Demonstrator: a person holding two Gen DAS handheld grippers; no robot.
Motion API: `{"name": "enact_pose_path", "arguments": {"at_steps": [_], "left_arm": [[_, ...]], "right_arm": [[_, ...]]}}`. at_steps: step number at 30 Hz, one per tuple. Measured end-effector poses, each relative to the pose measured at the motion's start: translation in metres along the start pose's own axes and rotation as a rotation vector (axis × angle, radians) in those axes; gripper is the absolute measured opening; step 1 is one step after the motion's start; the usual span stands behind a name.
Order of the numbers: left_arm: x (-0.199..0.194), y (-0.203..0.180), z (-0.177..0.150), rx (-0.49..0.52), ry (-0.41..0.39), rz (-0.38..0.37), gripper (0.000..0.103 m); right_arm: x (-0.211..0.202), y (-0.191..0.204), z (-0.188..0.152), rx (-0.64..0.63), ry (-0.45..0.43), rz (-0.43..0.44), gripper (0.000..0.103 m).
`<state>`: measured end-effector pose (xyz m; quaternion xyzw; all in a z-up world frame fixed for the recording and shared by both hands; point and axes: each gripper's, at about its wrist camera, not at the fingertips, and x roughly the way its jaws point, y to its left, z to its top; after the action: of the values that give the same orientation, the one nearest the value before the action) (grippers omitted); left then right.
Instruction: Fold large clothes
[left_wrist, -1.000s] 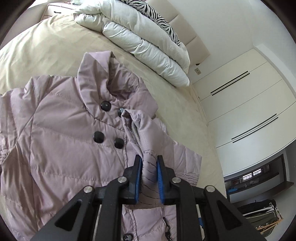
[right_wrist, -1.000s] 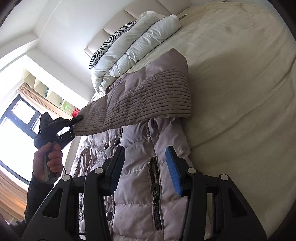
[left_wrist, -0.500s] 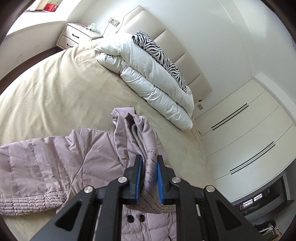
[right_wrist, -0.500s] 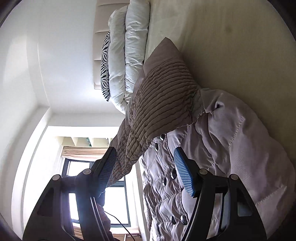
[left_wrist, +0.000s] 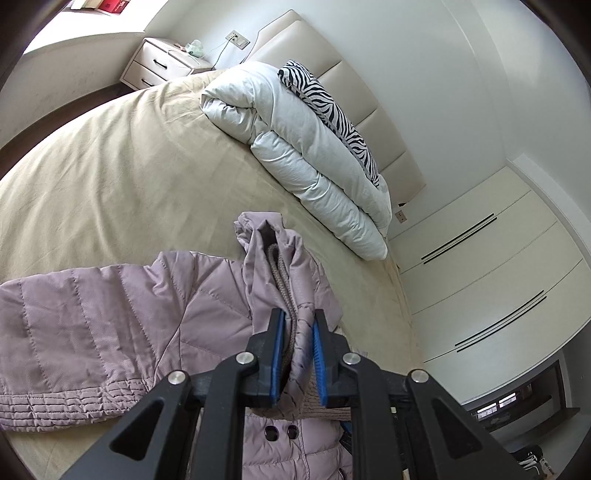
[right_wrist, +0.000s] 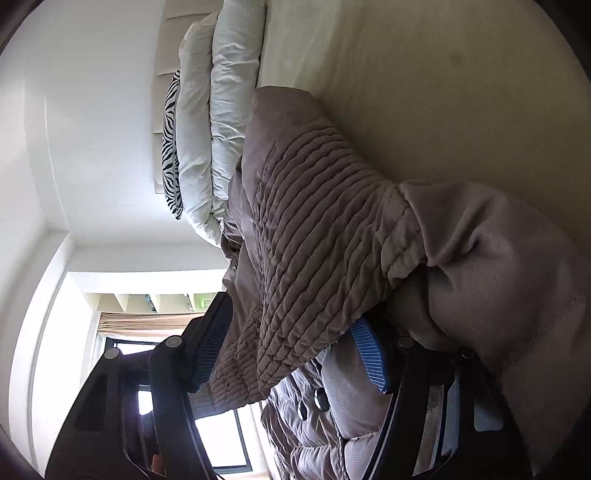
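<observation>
A mauve quilted jacket (left_wrist: 122, 332) lies on the beige bed (left_wrist: 110, 177). My left gripper (left_wrist: 297, 350) is shut on the ribbed cuff of a sleeve (left_wrist: 275, 273), held up over the jacket's body, with its black buttons (left_wrist: 280, 432) below. In the right wrist view the same ribbed cuff (right_wrist: 306, 236) hangs across the frame. My right gripper (right_wrist: 291, 354) is open, its blue pads on either side of the cuff's lower edge, and the camera is rolled sideways. The jacket front with buttons (right_wrist: 317, 400) lies beneath it.
A folded white duvet (left_wrist: 306, 155) with a zebra-print pillow (left_wrist: 332, 110) lies along the padded headboard (left_wrist: 354, 96). A nightstand (left_wrist: 162, 68) stands at the far left corner. White wardrobe doors (left_wrist: 480, 266) line the right wall. A window (right_wrist: 122, 332) is behind my right gripper.
My left gripper has lifted the sleeve cuff up and over the jacket. My right gripper has rolled sideways and moved in close, so the cuff now hangs between its open jaws.
</observation>
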<state>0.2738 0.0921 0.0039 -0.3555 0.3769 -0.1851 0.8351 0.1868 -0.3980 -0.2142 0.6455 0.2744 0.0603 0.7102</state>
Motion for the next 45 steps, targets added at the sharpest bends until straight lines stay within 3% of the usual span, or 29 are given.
{"name": "enact_pose_path", "arguments": {"at_steps": [7,11,17,20,22,24,26,30,33,36,39,41,45], "left_arm": [[0.021,0.021,-0.012,-0.024,0.028,0.042,0.007],[0.047,0.044,-0.028,-0.056,0.065,0.084,0.003],[0.067,0.068,-0.051,-0.079,0.105,0.105,0.001],[0.071,0.066,-0.057,-0.041,0.109,0.130,0.001],[0.076,0.062,-0.059,-0.010,0.117,0.139,0.006],[0.083,0.055,-0.062,0.026,0.117,0.146,0.023],[0.093,0.047,-0.065,0.058,0.124,0.153,0.033],[0.115,0.036,-0.070,0.140,0.132,0.199,0.035],[0.129,0.033,-0.070,0.186,0.125,0.239,0.035],[0.140,0.031,-0.070,0.247,0.119,0.278,0.037],[0.156,0.032,-0.070,0.303,0.147,0.315,0.037],[0.162,0.034,-0.070,0.321,0.150,0.324,0.037],[0.169,0.041,-0.069,0.310,0.140,0.315,0.037]], "right_arm": [[-0.028,0.026,0.028,-0.100,-0.175,-0.069,0.063],[-0.026,0.014,0.042,-0.043,-0.174,-0.070,0.059],[-0.018,0.024,0.046,-0.095,-0.127,-0.070,0.060],[-0.046,0.009,0.054,-0.094,-0.136,-0.120,0.061],[-0.057,0.014,0.055,-0.086,-0.148,-0.154,0.061],[-0.074,0.031,0.053,-0.144,-0.175,-0.176,0.061],[-0.082,0.059,0.052,-0.248,-0.185,-0.169,0.061],[-0.053,0.104,0.054,-0.376,-0.088,-0.059,0.061],[-0.016,0.112,0.065,-0.392,-0.050,-0.089,0.061],[0.014,0.091,0.076,-0.323,0.005,-0.116,0.061],[0.033,0.065,0.086,-0.287,0.019,-0.195,0.050],[0.034,0.055,0.088,-0.278,0.015,-0.193,0.034],[0.036,0.038,0.091,-0.334,0.029,-0.151,0.024]]}}
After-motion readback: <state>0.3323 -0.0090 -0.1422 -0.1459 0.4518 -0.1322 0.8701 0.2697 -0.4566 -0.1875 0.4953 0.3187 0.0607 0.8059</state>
